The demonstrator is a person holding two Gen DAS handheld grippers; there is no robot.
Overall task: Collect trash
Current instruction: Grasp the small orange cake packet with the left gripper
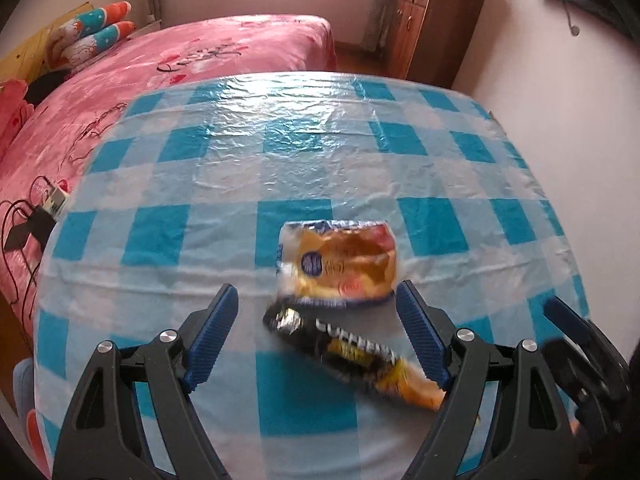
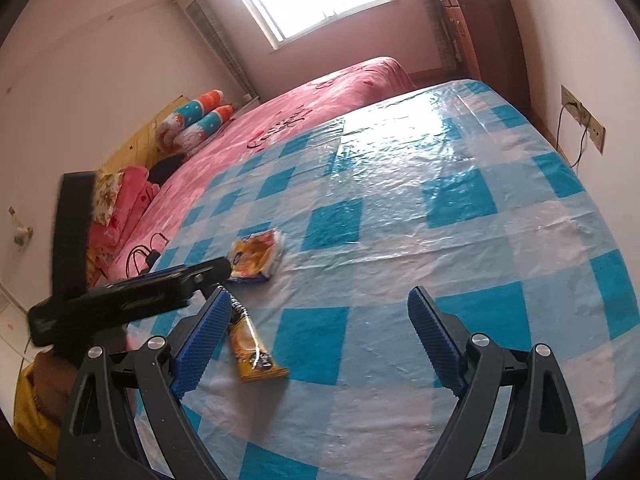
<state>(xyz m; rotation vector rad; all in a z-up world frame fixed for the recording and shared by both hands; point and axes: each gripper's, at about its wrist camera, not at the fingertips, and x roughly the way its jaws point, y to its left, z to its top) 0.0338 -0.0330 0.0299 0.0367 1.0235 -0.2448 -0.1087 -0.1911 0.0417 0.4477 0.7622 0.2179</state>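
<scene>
A: How much room is there on the table (image 1: 320,152)?
B: Plenty. The blue-and-white checked cloth is bare toward 12 o'clock in the left wrist view, and its far edge stops just short of a pink bed (image 1: 168,64). A pink wall (image 1: 560,128) runs close along the 3 o'clock edge.

A: How many bits of trash?
B: Two. A squat orange snack wrapper (image 1: 338,262) lies flat, and a long black-and-yellow sachet (image 1: 352,354) lies just nearer, their ends almost touching.

A: Which way does the sachet run?
B: Its long axis goes from about 10 o'clock to 4 o'clock in the left wrist view, yellow end toward 4.

A: And the fingers?
B: The left gripper (image 1: 318,338) has its fingers spread wide, the sachet between them, its yellow end close by the right-hand finger. The right gripper (image 2: 320,338) is spread wide too, over bare cloth; both wrappers sit toward its 10 o'clock.
</scene>
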